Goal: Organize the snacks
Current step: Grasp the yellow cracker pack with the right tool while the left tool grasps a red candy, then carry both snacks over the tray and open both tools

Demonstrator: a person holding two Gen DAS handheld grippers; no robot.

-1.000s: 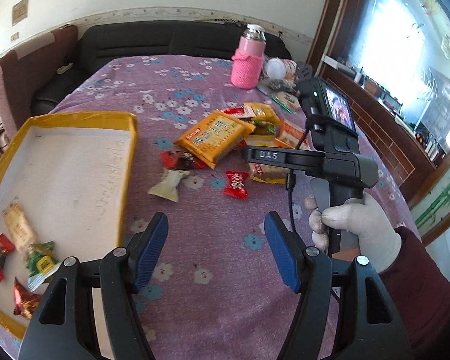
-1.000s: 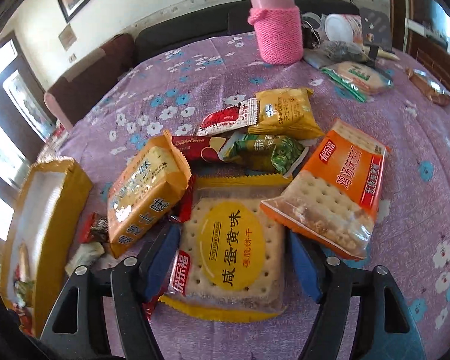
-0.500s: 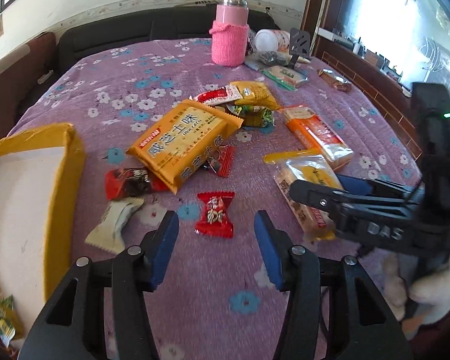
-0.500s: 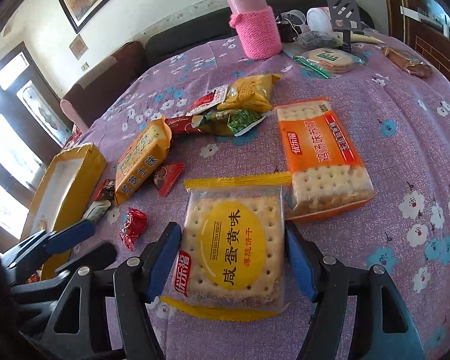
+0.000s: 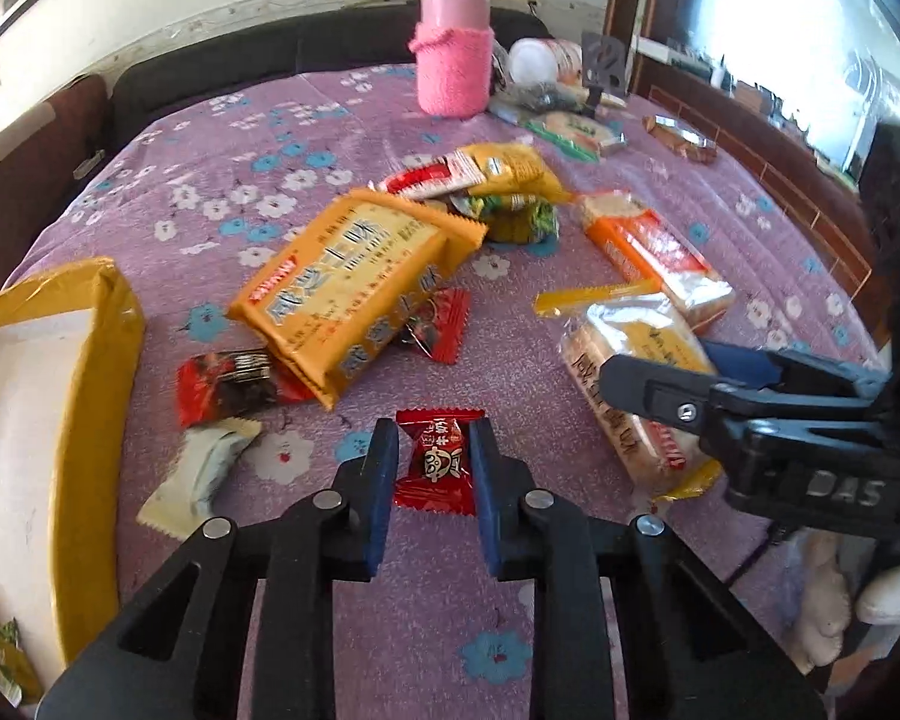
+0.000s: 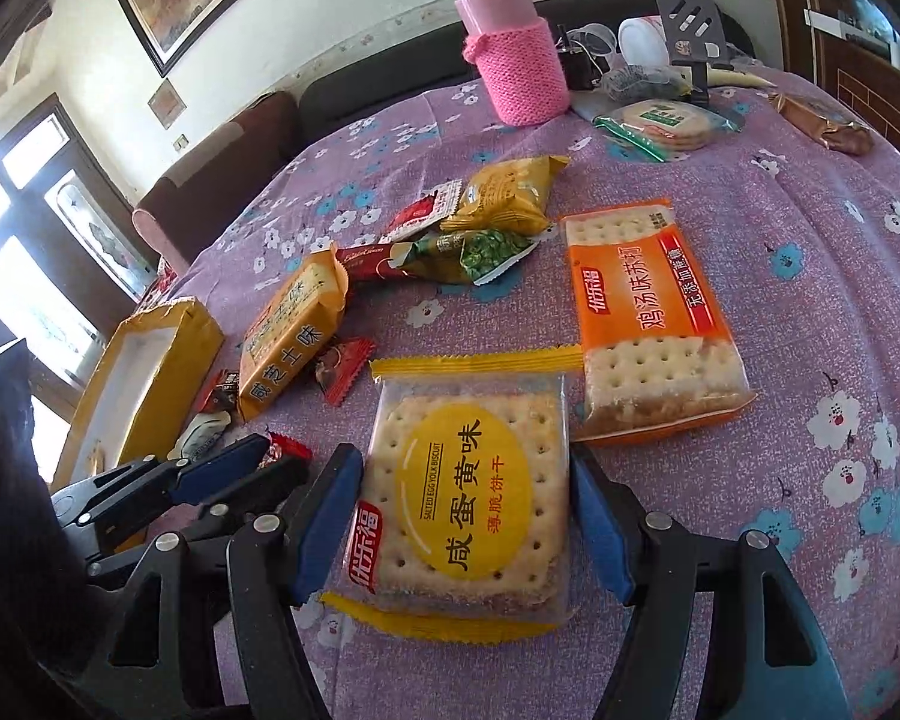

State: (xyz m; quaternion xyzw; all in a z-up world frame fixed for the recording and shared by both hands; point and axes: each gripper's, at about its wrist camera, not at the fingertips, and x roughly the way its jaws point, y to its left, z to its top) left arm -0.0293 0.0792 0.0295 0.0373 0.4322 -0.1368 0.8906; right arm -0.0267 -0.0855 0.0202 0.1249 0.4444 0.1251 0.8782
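A small red candy (image 5: 437,462) lies on the purple flowered cloth, and my left gripper (image 5: 433,429) has its jaws closing on it, blue pads pressing both of its sides. The right wrist view shows the same gripper (image 6: 276,459) low on the left with the candy (image 6: 285,449) at its tips. My right gripper (image 6: 462,456) is shut on a clear, yellow-edged salted egg yolk biscuit pack (image 6: 462,498), one pad against each side. Seen from the left wrist, that gripper (image 5: 666,363) and pack (image 5: 624,360) are at the right. A yellow tray (image 5: 102,372) stands at the left.
Loose snacks lie beyond: a yellow biscuit pack (image 5: 360,282), an orange cracker pack (image 6: 648,312), a white candy (image 5: 201,474), a dark red wrapper (image 5: 228,384) and several small bags. A pink-sleeved bottle (image 5: 453,72) stands at the back. A gloved hand (image 5: 894,594) shows at the right.
My left gripper moved forward and down from beside the tray to the red candy and closed on it. My right gripper pulled the biscuit pack clear of the pile.
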